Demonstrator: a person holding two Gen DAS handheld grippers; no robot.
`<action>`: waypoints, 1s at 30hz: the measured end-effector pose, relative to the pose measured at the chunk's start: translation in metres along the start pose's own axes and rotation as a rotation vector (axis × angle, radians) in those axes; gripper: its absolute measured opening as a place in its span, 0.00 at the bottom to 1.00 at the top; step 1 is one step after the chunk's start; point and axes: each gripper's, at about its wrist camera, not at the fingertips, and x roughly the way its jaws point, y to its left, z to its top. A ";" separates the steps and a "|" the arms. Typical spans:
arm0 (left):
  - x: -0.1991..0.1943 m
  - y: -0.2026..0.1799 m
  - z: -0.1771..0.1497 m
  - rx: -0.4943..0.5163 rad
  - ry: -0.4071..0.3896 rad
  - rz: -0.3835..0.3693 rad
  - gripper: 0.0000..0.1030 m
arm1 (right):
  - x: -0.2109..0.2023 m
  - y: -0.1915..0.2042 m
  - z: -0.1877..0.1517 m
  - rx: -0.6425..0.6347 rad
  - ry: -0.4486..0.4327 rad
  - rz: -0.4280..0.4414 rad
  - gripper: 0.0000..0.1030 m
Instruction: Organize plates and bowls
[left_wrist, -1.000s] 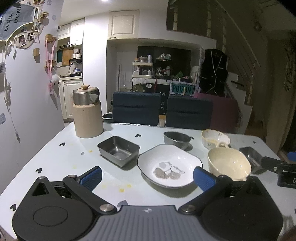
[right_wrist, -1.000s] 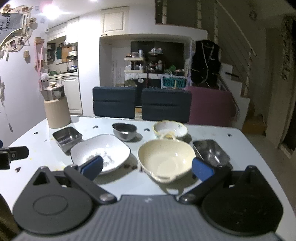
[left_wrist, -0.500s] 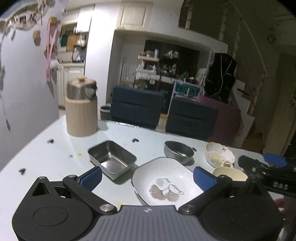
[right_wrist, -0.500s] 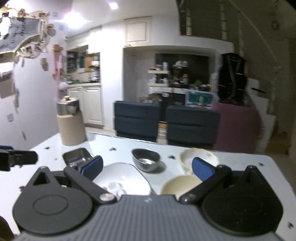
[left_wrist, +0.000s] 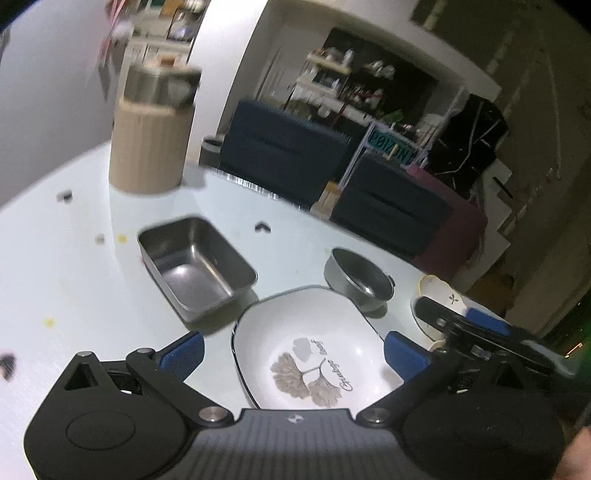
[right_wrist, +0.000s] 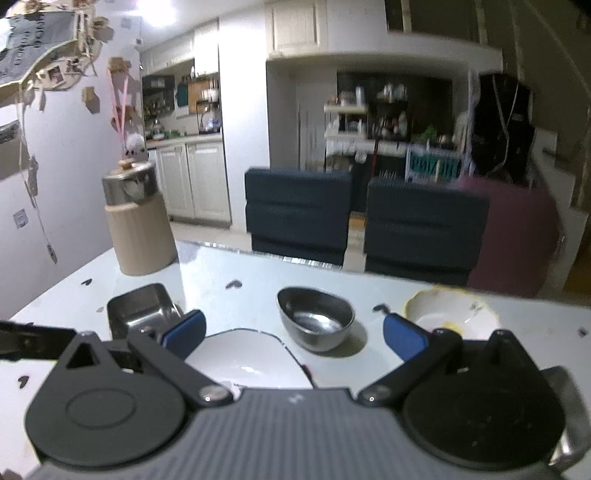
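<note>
A white square plate (left_wrist: 314, 343) with a leaf print lies on the white table (left_wrist: 74, 280), just ahead of my open left gripper (left_wrist: 291, 352), whose blue pads flank it. Left of the plate sits a steel rectangular tray (left_wrist: 195, 266). Behind it are a round steel bowl (left_wrist: 356, 278) and a small floral bowl (left_wrist: 439, 295). My right gripper (left_wrist: 458, 317) hovers by the floral bowl. In the right wrist view, my right gripper (right_wrist: 293, 332) is open and empty above the plate (right_wrist: 247, 363), facing the steel bowl (right_wrist: 316, 317), with the floral bowl (right_wrist: 450, 314) to the right.
A beige canister (left_wrist: 151, 144) with a steel lid stands at the table's far left. Two dark chairs (right_wrist: 299, 210) and a maroon one (right_wrist: 517, 236) line the far edge. The steel tray (right_wrist: 142, 312) and a left gripper finger (right_wrist: 33, 339) show at the left.
Both grippers moved forward and lower over the table. The left view has tilted and closed in on the white plate. The right gripper passed over the cream bowl, now out of view.
</note>
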 end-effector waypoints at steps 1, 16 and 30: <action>0.005 0.002 0.001 -0.019 0.018 -0.006 0.90 | 0.010 -0.002 0.001 0.005 0.026 0.009 0.88; 0.068 0.030 -0.006 -0.152 0.270 0.006 0.42 | 0.091 -0.025 -0.017 -0.031 0.315 0.042 0.26; 0.079 0.052 -0.009 -0.167 0.331 0.052 0.32 | 0.107 -0.017 -0.025 -0.062 0.374 0.041 0.09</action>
